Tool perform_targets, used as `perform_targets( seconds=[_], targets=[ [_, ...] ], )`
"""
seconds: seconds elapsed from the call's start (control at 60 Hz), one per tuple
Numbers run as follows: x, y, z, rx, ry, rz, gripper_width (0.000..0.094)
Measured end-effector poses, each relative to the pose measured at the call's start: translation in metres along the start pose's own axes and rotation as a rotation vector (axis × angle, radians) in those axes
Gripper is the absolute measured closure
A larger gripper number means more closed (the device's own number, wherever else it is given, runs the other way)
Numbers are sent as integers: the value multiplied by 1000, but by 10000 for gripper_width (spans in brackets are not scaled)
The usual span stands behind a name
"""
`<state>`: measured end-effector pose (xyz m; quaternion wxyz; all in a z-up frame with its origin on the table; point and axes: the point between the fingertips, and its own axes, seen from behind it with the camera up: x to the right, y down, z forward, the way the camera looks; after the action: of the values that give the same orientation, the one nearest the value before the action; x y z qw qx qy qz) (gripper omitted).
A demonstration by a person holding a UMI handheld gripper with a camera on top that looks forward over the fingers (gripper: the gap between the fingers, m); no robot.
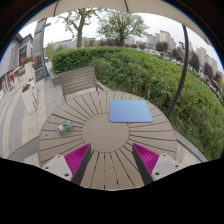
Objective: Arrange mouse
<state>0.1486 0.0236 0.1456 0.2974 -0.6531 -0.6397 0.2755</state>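
A small grey mouse lies on the left part of a round slatted wooden table. A blue-grey mouse mat lies on the far right part of the table, apart from the mouse. My gripper hangs over the near edge of the table, open and empty, with bare slats between its two fingers. Its pink pads face each other widely apart. The mouse is ahead and to the left of the left finger.
A wooden bench stands behind the table. A green hedge runs beyond it, with a thin tree trunk at the right. Paving, chairs and buildings lie to the left.
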Motion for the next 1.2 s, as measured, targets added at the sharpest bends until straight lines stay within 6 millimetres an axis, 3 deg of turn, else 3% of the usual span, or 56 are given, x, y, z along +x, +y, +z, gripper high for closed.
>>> perform_targets(
  seconds=[0.083,0.1,0.383,0.583,0.783,0.983,1.2],
  targets=[
    [-26,3,6,-9,-24,-5,83],
    [-45,7,2,-10,-23,-6,83],
    [-180,26,6,-6,-87,-1,84],
    [-245,31,25,13,-96,21,88],
    [-280,24,71,69,-90,33,86],
    [-286,17,142,97,-52,48,88],
    [-280,11,195,96,-19,78,83]
  ],
)
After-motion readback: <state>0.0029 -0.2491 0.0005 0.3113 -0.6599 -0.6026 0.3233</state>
